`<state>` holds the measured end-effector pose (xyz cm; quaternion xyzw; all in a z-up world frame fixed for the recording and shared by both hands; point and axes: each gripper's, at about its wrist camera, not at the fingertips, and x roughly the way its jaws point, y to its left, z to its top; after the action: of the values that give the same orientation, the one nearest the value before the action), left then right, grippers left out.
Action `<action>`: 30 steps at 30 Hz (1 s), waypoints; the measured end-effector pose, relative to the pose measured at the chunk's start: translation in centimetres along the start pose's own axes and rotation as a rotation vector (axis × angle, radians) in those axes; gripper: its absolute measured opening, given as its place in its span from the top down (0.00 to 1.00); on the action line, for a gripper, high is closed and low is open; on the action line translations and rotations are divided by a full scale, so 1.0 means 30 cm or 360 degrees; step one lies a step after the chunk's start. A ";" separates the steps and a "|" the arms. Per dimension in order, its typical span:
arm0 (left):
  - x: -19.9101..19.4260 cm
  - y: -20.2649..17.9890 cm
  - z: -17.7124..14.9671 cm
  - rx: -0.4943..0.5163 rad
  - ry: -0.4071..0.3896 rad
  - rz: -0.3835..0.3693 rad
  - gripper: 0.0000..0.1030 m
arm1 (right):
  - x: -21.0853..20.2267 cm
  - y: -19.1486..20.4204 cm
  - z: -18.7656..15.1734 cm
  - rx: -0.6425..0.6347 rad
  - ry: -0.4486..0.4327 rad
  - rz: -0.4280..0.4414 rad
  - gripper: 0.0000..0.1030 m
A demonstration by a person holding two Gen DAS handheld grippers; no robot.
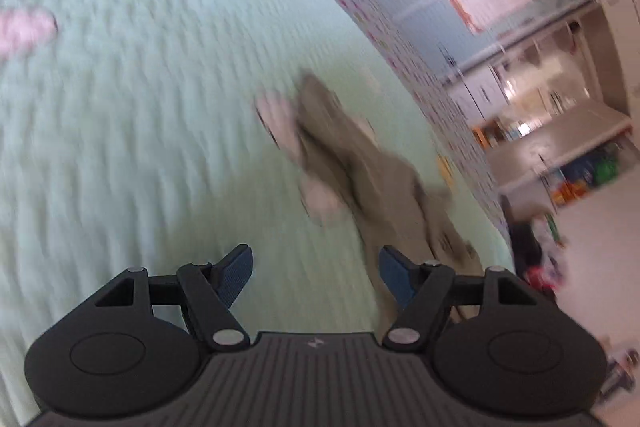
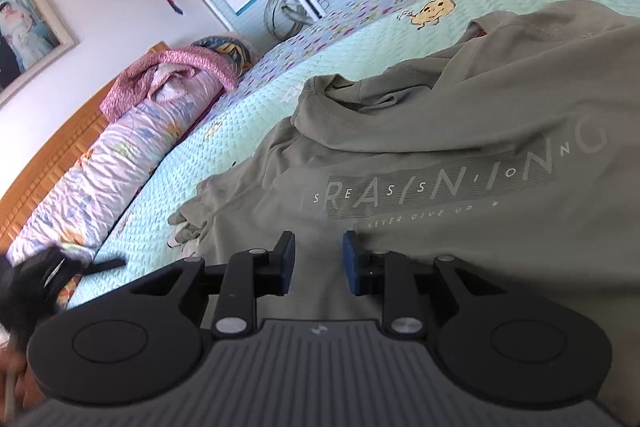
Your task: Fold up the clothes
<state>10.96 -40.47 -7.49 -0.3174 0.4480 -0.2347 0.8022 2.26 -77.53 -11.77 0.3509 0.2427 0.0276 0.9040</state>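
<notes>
**A:** Well, going by the left wrist view first — what are you making of the garment (image 1: 360, 163)?

**B:** It's lying crumpled near the bedspread's (image 1: 140, 87) right edge, blurred, with pale patches showing along it. I'm judging it light, limp and easy to drag — nothing stiff or fragile. The left gripper (image 1: 316, 277) is hovering over bare quilt just beside the cloth, its jaws standing wide apart and holding nothing.

**A:** And the right wrist view?

**B:** There the same grey-green shirt (image 2: 460, 131) is spreading across the near part of the bed cover (image 2: 224, 115), printed lettering facing up, its collar bunched toward the headboard side. The fabric is looking thin and floppy, so I'm thinking it will sag wherever it isn't supported — a shoulder seam or the hem corners are seeming the sensible places to pinch.

**A:** The right gripper (image 2: 318, 263)?

**B:** Its jaws are sitting partly apart, low over the printed chest panel. I'm seeing no fold pinched between the blue pads (image 2: 286, 263); whether the tips are brushing the cloth, I cannot tell.
</notes>
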 end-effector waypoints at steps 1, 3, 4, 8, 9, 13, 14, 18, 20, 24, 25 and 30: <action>-0.003 -0.026 -0.044 0.0019 0.0058 -0.0030 0.29 | -0.036 -0.009 0.000 0.0066 -0.0030 0.0002 0.72; 0.006 -0.089 -0.118 0.0123 0.0179 -0.0064 0.29 | -0.109 -0.026 0.001 0.0199 -0.0092 0.0006 0.71; 0.002 -0.120 -0.156 0.0198 0.0209 -0.0077 0.29 | -0.208 -0.042 0.010 0.0231 -0.0185 -0.0035 0.68; -0.004 -0.236 -0.298 0.0452 0.0328 -0.0154 0.29 | -0.584 -0.119 0.057 0.0255 -0.0512 -0.0315 0.30; -0.011 -0.257 -0.334 0.0488 0.0357 -0.0178 0.29 | -0.650 -0.156 0.076 0.0253 -0.0533 -0.0421 0.30; 0.002 -0.305 -0.461 0.0437 0.0489 -0.0227 0.29 | -0.770 -0.335 0.112 0.0355 -0.0417 -0.0706 0.29; 0.011 -0.319 -0.485 0.0422 0.0518 -0.0228 0.29 | -0.764 -0.371 0.101 0.0452 -0.0355 -0.0652 0.29; 0.035 -0.392 -0.543 0.0501 0.0537 -0.0217 0.29 | -0.702 -0.336 0.036 0.0504 -0.0235 -0.0216 0.31; 0.039 -0.415 -0.549 0.0527 0.0517 -0.0197 0.29 | -0.641 -0.170 0.004 0.0137 -0.0115 0.0023 0.31; 0.047 -0.418 -0.554 0.0538 0.0518 -0.0151 0.29 | -0.553 -0.080 -0.056 -0.0033 0.0141 0.0070 0.32; 0.046 -0.411 -0.552 0.0531 0.0522 -0.0143 0.29 | -0.559 -0.102 -0.059 -0.0001 0.0132 0.0012 0.31; 0.060 -0.376 -0.562 0.0493 0.0563 -0.0116 0.29 | -0.669 -0.239 -0.016 0.0263 -0.0145 -0.0132 0.31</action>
<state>-3.82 -54.46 -7.10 -0.1606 0.5284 -0.3815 0.7413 -16.51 -87.04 -8.31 0.4149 0.2171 -0.0458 0.8824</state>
